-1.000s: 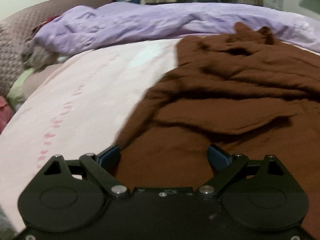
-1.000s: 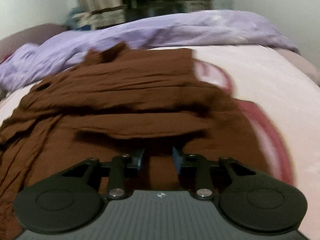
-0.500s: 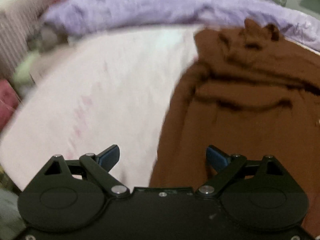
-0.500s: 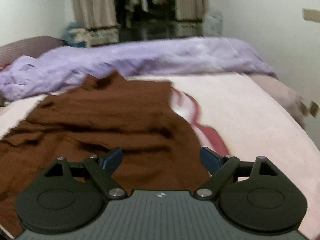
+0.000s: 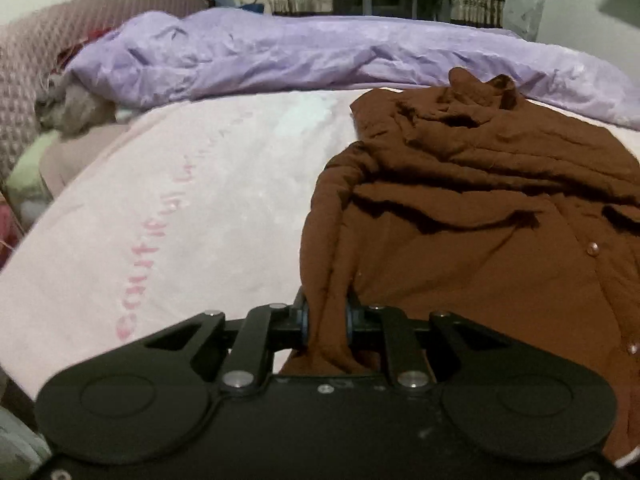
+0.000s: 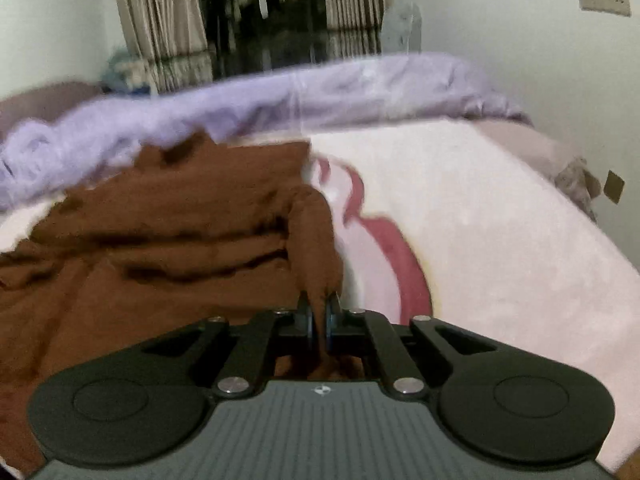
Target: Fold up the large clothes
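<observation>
A large brown garment (image 5: 480, 208) with buttons lies rumpled on a pale pink bed sheet (image 5: 192, 184). In the left wrist view my left gripper (image 5: 326, 320) is closing, and its pads pinch a bunched fold at the garment's left edge. In the right wrist view the same brown garment (image 6: 160, 232) fills the left half. My right gripper (image 6: 319, 316) is shut on a raised ridge of cloth at the garment's right edge, which is lifted off the sheet (image 6: 500, 240). The cloth below both grippers is hidden by their bodies.
A crumpled lilac duvet (image 5: 304, 52) runs along the far side of the bed. A dusty-pink pillow (image 5: 44, 52) lies at the far left, with curtains (image 6: 160, 28) and a dark opening behind. A white wall (image 6: 520, 40) stands right of the bed.
Both grippers were open half a second ago; now each is clamped on an edge of the brown garment. Both hands have shifted across the bed and risen slightly, pulling the cloth up.
</observation>
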Action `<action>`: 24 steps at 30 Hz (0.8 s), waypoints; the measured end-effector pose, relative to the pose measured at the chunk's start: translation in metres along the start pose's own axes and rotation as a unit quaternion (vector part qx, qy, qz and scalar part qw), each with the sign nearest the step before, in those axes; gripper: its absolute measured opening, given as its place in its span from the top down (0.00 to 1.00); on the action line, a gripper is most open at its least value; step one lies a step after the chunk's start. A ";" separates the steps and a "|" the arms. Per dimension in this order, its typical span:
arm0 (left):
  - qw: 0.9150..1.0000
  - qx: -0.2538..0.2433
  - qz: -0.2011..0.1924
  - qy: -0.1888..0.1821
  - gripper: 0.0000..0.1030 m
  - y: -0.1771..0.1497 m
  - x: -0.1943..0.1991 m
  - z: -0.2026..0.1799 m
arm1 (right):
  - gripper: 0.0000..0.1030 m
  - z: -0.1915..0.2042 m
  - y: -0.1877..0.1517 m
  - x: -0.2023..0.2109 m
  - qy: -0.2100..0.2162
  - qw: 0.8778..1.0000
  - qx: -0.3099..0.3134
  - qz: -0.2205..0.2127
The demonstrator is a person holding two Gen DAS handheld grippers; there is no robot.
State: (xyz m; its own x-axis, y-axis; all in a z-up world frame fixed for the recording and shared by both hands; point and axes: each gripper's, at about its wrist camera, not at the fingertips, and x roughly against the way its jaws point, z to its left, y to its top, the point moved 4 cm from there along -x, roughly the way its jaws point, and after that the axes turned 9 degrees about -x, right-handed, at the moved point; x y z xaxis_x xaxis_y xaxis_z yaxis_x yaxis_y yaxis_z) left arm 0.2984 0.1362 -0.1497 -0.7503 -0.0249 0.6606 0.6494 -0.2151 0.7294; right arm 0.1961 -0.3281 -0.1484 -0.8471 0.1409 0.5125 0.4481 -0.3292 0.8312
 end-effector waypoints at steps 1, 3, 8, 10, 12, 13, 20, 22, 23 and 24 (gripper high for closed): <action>1.000 0.001 0.008 -0.002 0.83 -0.004 -0.004 0.001 | 0.94 -0.001 -0.003 -0.003 -0.008 1.000 0.003 0.006; 0.999 0.001 0.040 -0.009 0.75 -0.019 -0.027 0.002 | 0.94 -0.003 -0.014 -0.026 -0.031 0.999 0.010 0.042; 0.997 0.004 0.012 0.078 0.16 -0.019 -0.016 0.001 | 0.65 0.010 -0.015 -0.028 -0.104 0.993 0.054 0.021; 0.996 0.002 -0.018 0.087 0.10 -0.010 0.000 -0.005 | 0.57 0.020 -0.008 -0.014 -0.126 0.990 0.066 -0.021; 0.997 0.004 -0.047 0.068 0.00 0.000 0.014 -0.018 | 0.53 0.035 -0.003 -0.002 -0.105 0.991 0.063 -0.051; 0.997 0.006 -0.057 0.049 0.00 0.004 0.018 -0.027 | 0.53 0.046 -0.003 0.002 -0.081 0.993 0.062 -0.056; 0.998 -0.044 -0.006 -0.046 0.00 0.003 -0.004 -0.126 | 0.55 0.137 -0.044 -0.017 0.102 0.991 0.057 0.063; 0.997 -0.048 0.015 -0.052 0.00 -0.006 -0.015 -0.144 | 0.55 0.148 -0.056 -0.023 0.096 0.989 0.085 0.076; 0.997 -0.051 0.022 -0.051 0.00 -0.010 -0.018 -0.147 | 0.55 0.148 -0.060 -0.022 0.088 0.989 0.092 0.078; 0.997 -0.054 0.018 -0.045 0.00 -0.013 -0.020 -0.150 | 0.55 0.147 -0.061 -0.024 0.083 0.989 0.090 0.082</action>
State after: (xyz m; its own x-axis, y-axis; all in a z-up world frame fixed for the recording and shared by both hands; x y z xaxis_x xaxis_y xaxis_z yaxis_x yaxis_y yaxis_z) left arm 0.2865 -0.0067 -0.1985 -0.7092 0.0527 0.7030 0.6552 -0.3188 0.6849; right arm 0.2312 -0.1745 -0.1796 -0.7869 -0.0607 0.6141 0.6149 -0.1612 0.7720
